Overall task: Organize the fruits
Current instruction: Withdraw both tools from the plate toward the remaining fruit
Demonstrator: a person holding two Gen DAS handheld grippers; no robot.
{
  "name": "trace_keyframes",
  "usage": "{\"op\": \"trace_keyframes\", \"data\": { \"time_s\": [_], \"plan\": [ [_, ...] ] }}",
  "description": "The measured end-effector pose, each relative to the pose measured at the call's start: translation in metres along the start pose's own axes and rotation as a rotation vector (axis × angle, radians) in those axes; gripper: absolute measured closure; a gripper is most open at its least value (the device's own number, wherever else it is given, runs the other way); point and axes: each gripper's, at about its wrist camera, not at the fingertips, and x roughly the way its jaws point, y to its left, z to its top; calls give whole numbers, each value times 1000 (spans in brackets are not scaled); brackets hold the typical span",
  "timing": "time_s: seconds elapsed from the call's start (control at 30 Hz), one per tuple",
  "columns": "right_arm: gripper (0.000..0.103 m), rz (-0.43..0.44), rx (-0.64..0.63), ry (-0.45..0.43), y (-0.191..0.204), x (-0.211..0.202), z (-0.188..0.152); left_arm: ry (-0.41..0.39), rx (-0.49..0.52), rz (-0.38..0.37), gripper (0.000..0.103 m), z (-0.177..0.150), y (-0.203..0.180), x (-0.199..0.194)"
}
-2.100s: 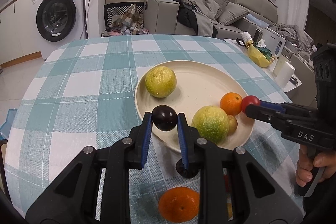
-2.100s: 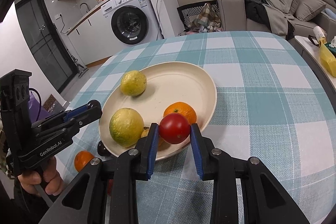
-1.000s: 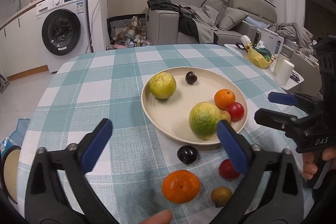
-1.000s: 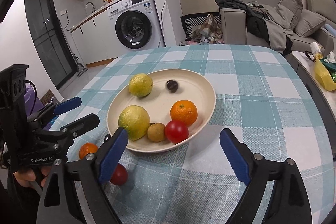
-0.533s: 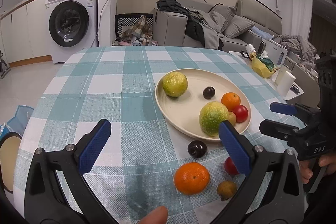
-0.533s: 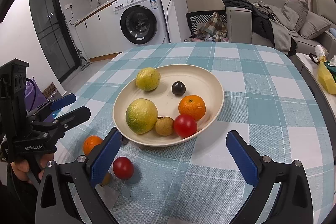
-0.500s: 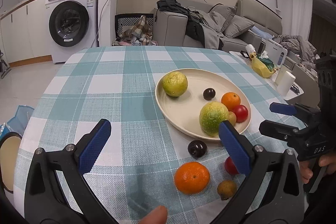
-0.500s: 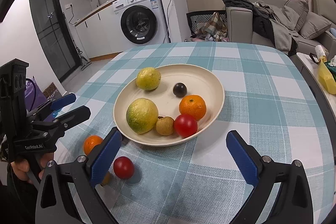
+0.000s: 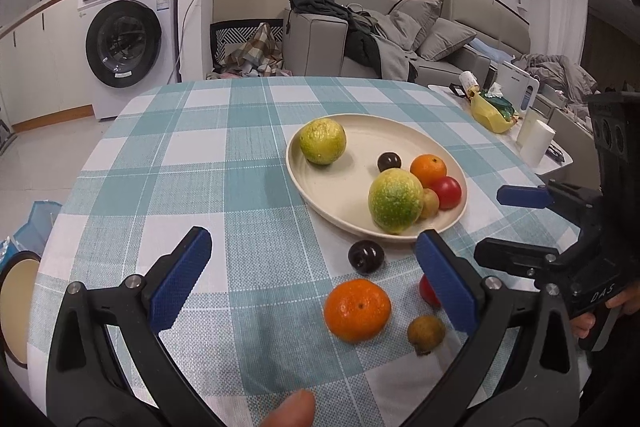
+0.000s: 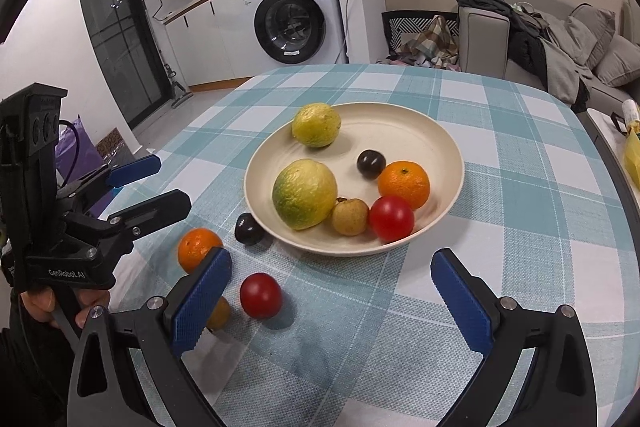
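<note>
Cream plate (image 10: 448,143) sits toward the right side of the checked table (image 10: 520,211), and it already carries six fruits: from left to right in the right wrist view, a big green-yellow citrus (image 10: 304,194), a smaller yellow-green one (image 10: 316,125) behind it near the far rim, a small tan fruit (image 10: 350,216), a dark plum (image 10: 371,164), a red tomato (image 10: 391,218) and an orange (image 10: 404,184).

Four fruits lie on the cloth near the table's near edge, just outside the plate's near-left rim. Left to right in that same view: a second orange (image 10: 198,249), a tan fruit (image 10: 218,313) partly hidden behind a finger pad, a second plum (image 10: 249,229) just beside the rim, and a second tomato (image 10: 261,295).

I judge the sorting a bit over half done, with those four left to lift in.

Left gripper (image 9: 316,283) hangs above the loose group, jaws spread wide and holding nothing; the loose orange lies between its pads but untouched. Right gripper (image 10: 332,297) is likewise wide apart and empty, with the loose tomato lying closest to its left pad, not in contact.
</note>
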Motion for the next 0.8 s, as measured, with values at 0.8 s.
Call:
{"op": "trace_keyframes", "data": {
  "time_s": [0.8],
  "plan": [
    [1,32,-85,44,22,7,-6,80,89,-13,1,-17,-17,-3]
  ]
}}
